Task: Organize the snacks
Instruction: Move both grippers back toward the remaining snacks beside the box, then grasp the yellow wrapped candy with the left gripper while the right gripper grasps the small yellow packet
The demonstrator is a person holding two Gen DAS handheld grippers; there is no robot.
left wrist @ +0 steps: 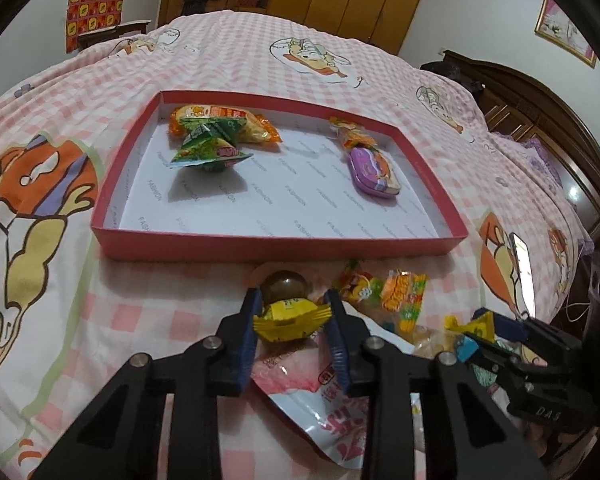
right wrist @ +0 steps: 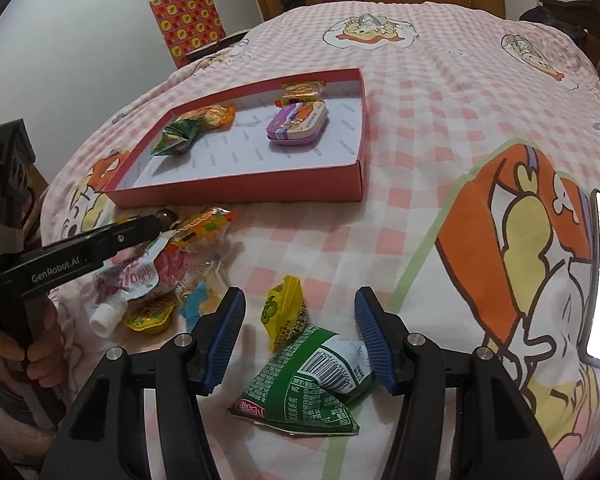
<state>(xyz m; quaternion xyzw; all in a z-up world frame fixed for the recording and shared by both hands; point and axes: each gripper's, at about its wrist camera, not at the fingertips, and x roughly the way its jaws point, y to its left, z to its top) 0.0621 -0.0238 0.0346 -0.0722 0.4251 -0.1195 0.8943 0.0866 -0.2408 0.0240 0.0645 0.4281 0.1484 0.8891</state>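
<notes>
The bed, under a pink checked cartoon sheet, carries everything. On it lies the shallow red box with a white lining, already holding green triangular packets and an orange packet at its far left, and a purple tin with a small candy at its right. Near the box's front wall lies the loose pile of snacks not yet sorted.

The step in hand looks like a pick from that pile. The left hand-held gripper has its blue pads narrowed around a yellow-wrapped snack with a brown dome, just short of the box; whether the pads press it firmly I cannot tell. The next move likely calls for lifting it clear of the pink pouch beneath and carrying it over the near wall into a bare stretch of lining.

The right wrist view alone shows the right hand-held gripper spread wide and empty above a green barcoded packet, a yellow packet just beyond, and the person's hand on the left tool's grip. The left wrist view alone shows the yellow snack between the pads.
</notes>
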